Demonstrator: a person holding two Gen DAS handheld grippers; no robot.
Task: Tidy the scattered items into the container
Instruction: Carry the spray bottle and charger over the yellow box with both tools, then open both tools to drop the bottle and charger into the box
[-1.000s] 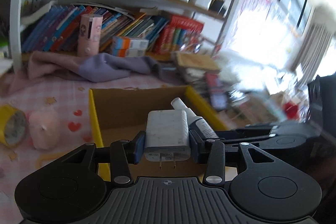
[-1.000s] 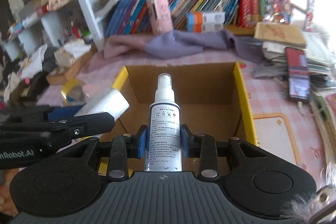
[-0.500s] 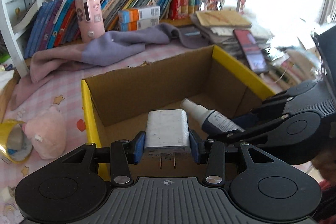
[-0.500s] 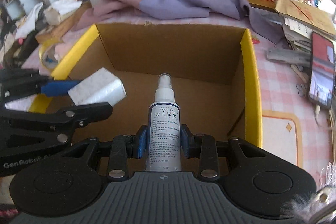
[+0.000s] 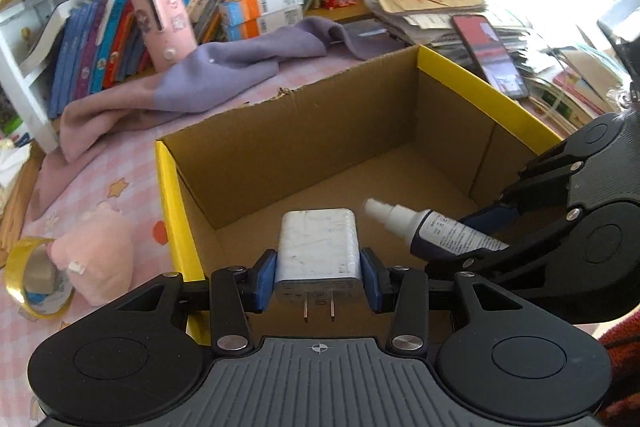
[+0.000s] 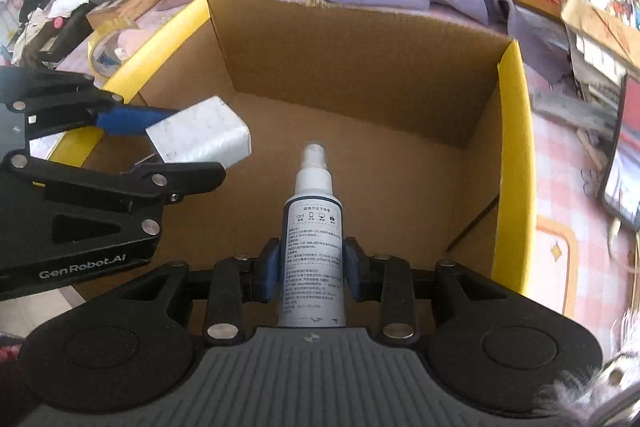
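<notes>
Cardboard box (image 6: 360, 75) sits open on the pink checked cloth, yellow-edged walls up, floor bare, and both grippers hang over it loaded. Left gripper (image 5: 318, 267) has its blue pads pinched tight on the white charger (image 5: 318, 247), prongs pointing back at the camera. Right gripper (image 6: 312, 263) is clamped on the spray bottle (image 6: 314, 227), nozzle forward, lying along the fingers.

Good approach would be to drop each item low before letting go, so nothing bounces; the bottle is round and could roll, so laying it lengthwise against a wall looks sensible. Charger goes flat towards the left wall.

Room is fair: the two tools are close together over the near half, so releasing one at a time avoids a knock. Far half of the floor is open. Watch the yellow rim (image 5: 176, 211) beneath the left gripper. Pink plush (image 5: 100, 251) and tape roll (image 5: 34, 283) wait outside, left of the box.
</notes>
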